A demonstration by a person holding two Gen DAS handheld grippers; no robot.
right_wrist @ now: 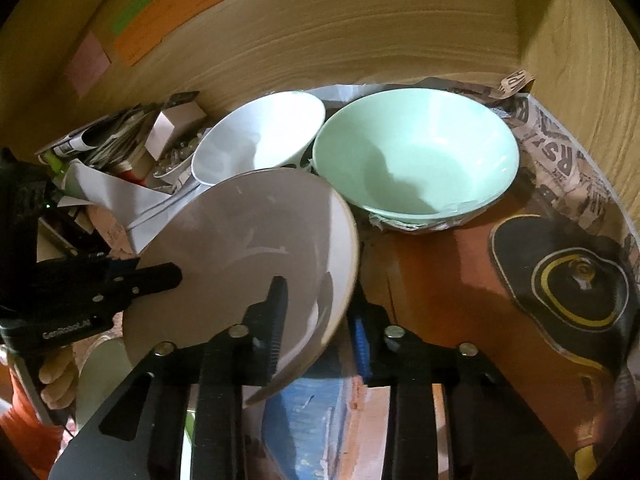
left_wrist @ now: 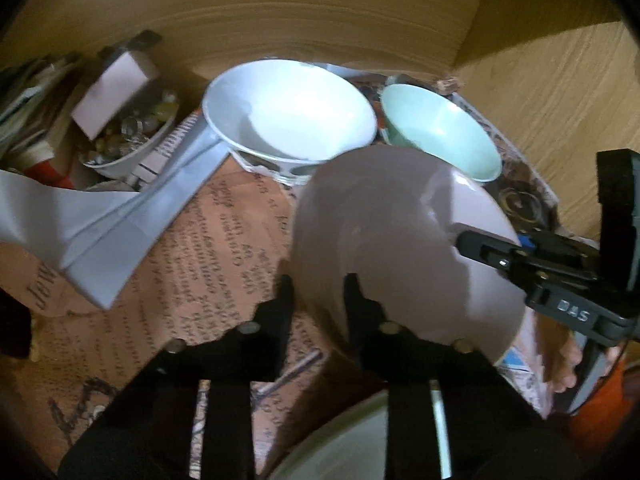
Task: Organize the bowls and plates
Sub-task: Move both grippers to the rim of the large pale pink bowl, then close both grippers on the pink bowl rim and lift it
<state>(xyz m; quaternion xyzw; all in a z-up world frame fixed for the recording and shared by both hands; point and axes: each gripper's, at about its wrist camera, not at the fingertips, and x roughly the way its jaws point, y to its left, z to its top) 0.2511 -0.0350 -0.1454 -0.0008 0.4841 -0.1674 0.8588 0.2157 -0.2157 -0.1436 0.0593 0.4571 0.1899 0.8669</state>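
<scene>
A pale pink-grey bowl is held tilted above the paper-lined shelf between both grippers. My left gripper is shut on its left rim; it shows from the side in the right wrist view. My right gripper is shut on its right rim; it shows in the left wrist view. Behind stand a white bowl and a mint green bowl, side by side. A pale plate rim lies below my left gripper.
The wooden back wall and right side wall close the shelf in. At left are folded white paper, a small dish of trinkets, a box and papers. Printed newspaper covers the floor at right.
</scene>
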